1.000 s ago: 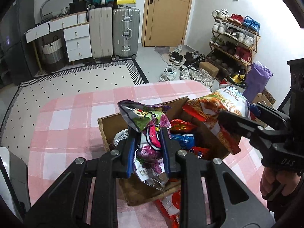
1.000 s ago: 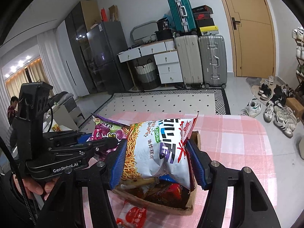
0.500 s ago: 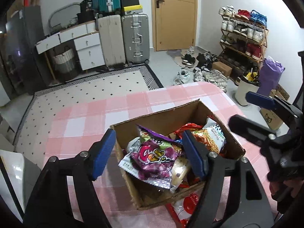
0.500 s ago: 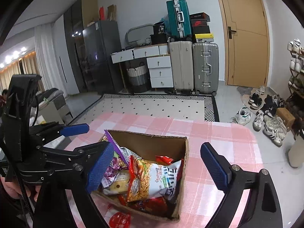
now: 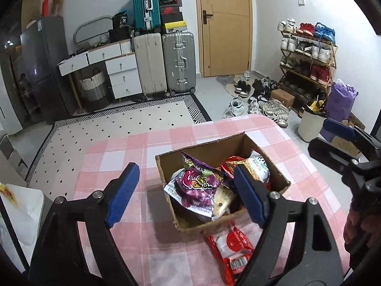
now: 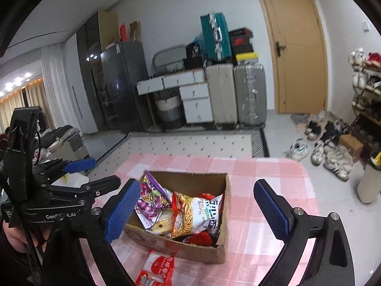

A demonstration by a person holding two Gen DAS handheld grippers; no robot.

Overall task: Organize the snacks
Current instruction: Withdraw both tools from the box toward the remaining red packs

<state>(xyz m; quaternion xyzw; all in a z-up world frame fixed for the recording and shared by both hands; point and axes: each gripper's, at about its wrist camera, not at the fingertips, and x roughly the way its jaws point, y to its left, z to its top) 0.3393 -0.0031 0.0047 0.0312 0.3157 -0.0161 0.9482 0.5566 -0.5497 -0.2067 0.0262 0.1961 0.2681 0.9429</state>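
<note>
A cardboard box [image 5: 204, 146] [image 6: 190, 250] sits on the pink checked table and holds several snack packets. A purple packet [image 5: 200, 183] [image 6: 148, 201] lies on top at its left. A white and orange chip bag [image 6: 197, 214] [image 5: 258, 166] lies at its right. A red and white packet [image 5: 229, 245] [image 6: 157, 269] lies on the cloth in front of the box. My left gripper [image 5: 188, 195] is open and empty, held back above the box. My right gripper [image 6: 197, 212] is open and empty, also above the box.
The pink checked tablecloth [image 5: 123, 157] covers the table, whose far edge drops to a dotted rug [image 5: 123, 119]. Suitcases [image 5: 164, 62], drawers, a door and a shoe rack [image 5: 307, 57] stand beyond. A white bin [image 5: 310, 125] stands right of the table.
Both grippers opened and let go: the purple packet and the chip bag dropped into the box. Both grippers then drew back and up from the box.
</note>
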